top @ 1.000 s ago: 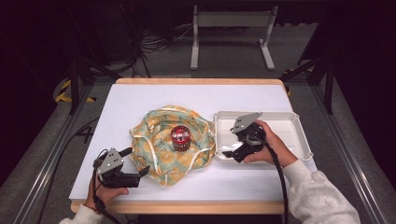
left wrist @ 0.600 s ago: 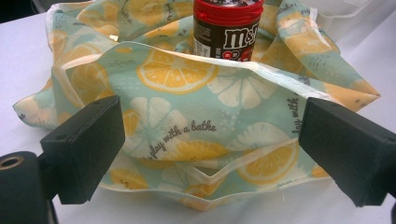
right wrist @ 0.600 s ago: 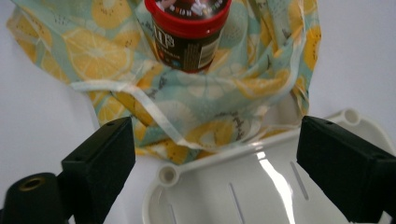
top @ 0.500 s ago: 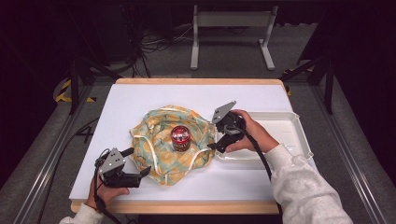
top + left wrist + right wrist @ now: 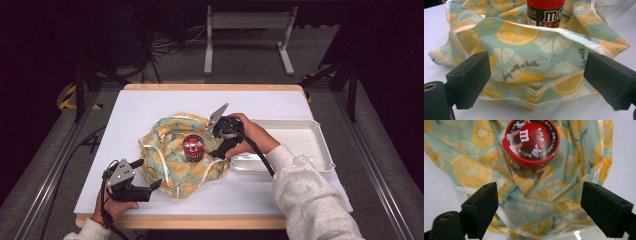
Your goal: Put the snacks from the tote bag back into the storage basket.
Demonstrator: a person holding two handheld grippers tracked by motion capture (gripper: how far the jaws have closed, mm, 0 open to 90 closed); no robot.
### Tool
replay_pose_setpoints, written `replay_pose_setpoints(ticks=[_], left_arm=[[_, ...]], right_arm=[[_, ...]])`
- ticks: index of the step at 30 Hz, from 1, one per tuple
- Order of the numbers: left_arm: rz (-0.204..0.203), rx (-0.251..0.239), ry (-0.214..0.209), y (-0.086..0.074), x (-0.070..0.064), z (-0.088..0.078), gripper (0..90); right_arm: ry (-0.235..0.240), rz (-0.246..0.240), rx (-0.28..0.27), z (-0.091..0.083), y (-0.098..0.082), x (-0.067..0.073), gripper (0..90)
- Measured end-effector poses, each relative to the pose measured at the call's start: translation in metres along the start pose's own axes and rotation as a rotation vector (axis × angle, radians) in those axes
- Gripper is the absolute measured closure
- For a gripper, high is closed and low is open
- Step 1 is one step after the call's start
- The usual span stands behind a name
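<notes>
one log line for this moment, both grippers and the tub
left gripper: open, at cloth edge | right gripper: open, jaws just closing, nothing between, over cloth by M&M's tub | tray: right of cloth

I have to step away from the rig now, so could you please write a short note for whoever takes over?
Left gripper: open, at the near left edge of the lemon-print bag, holding nothing.
Right gripper: fingers have just been closing but stand apart with nothing between them; it hangs over the bag's right side, aimed at the jar.
Red-lidded M&M's jar: upright on the middle of the bag, which lies crumpled on the table.
White tray: right of the bag, nothing in it.
Done: neither jar nor bag gripped yet.
Left: probably grip the jar, or gather the bag around it.
</notes>
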State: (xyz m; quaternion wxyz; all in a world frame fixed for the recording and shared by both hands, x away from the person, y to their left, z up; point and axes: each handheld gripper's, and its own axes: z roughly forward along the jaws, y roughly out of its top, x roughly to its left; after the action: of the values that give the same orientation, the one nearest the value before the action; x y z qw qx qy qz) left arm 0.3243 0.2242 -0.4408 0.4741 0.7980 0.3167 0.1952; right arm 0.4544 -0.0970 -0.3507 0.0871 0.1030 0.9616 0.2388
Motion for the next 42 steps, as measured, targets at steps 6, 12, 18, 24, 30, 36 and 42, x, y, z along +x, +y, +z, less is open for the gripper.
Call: replay_pose_setpoints(ticks=[6, 12, 18, 24, 30, 36, 42], left_arm=[[-0.006, 0.004, 0.004, -0.002, -0.001, -0.002, 7.8], [-0.009, 0.002, 0.015, -0.005, -0.002, -0.009, 7.8], [-0.012, 0.007, 0.025, -0.009, -0.003, -0.013, 7.8], [-0.022, 0.011, 0.035, -0.013, -0.005, -0.018, 7.8], [-0.028, 0.011, 0.043, -0.015, -0.006, -0.021, 7.8], [-0.031, 0.015, 0.044, -0.016, -0.006, -0.022, 7.8], [-0.032, 0.014, 0.038, -0.016, -0.006, -0.02, 7.8]], right_arm=[[0.025, -0.027, 0.012, 0.009, 0.016, -0.001, 18.9], [0.059, -0.05, 0.048, 0.022, 0.029, 0.003, 19.1], [0.065, -0.057, 0.073, 0.031, 0.039, 0.002, 17.5], [0.064, -0.058, 0.118, 0.047, 0.047, 0.0, 16.4], [0.061, -0.037, 0.124, 0.056, 0.049, -0.003, 18.5], [0.081, -0.023, 0.103, 0.058, 0.051, -0.004, 22.5], [0.069, -0.04, 0.114, 0.059, 0.053, -0.003, 23.1]])
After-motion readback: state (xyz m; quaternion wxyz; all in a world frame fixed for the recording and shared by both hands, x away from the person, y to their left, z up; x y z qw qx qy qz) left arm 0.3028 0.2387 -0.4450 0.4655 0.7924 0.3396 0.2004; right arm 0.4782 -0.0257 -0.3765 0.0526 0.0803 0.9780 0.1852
